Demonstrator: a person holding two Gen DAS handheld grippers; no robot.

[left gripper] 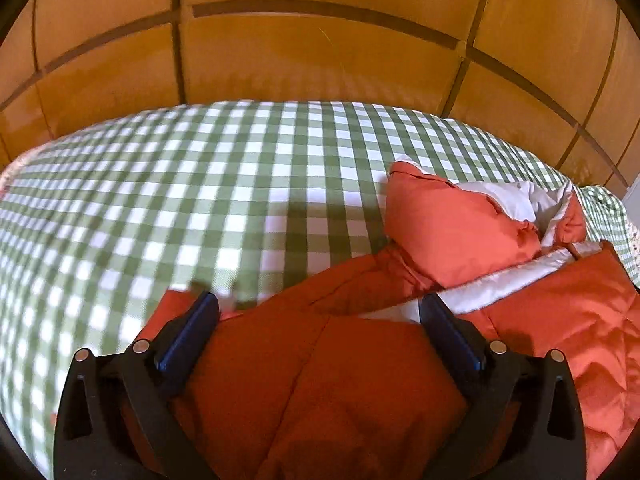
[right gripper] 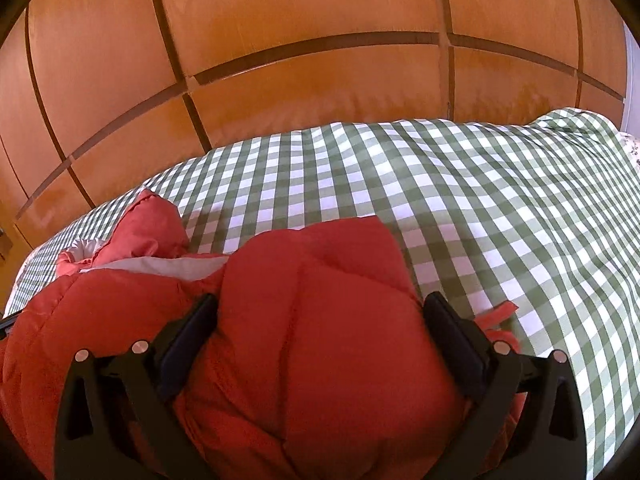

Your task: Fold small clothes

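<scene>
A small red puffy jacket (left gripper: pixel 320 392) with a white lining (left gripper: pixel 500 280) lies on a green-and-white checked cloth (left gripper: pixel 200 200). Its hood (left gripper: pixel 452 224) sits at the right in the left wrist view. My left gripper (left gripper: pixel 320 304) is open, its fingers wide apart on either side of a padded part of the jacket. In the right wrist view the same jacket (right gripper: pixel 320 340) bulges between the fingers of my right gripper (right gripper: pixel 320 304), which is open too. The hood (right gripper: pixel 148 228) shows at the left there.
A wooden panelled wall (left gripper: pixel 320 52) stands close behind the far edge of the checked cloth; it also shows in the right wrist view (right gripper: pixel 300 40). A red strap end (right gripper: pixel 498 314) lies on the cloth (right gripper: pixel 480 200) by the right finger.
</scene>
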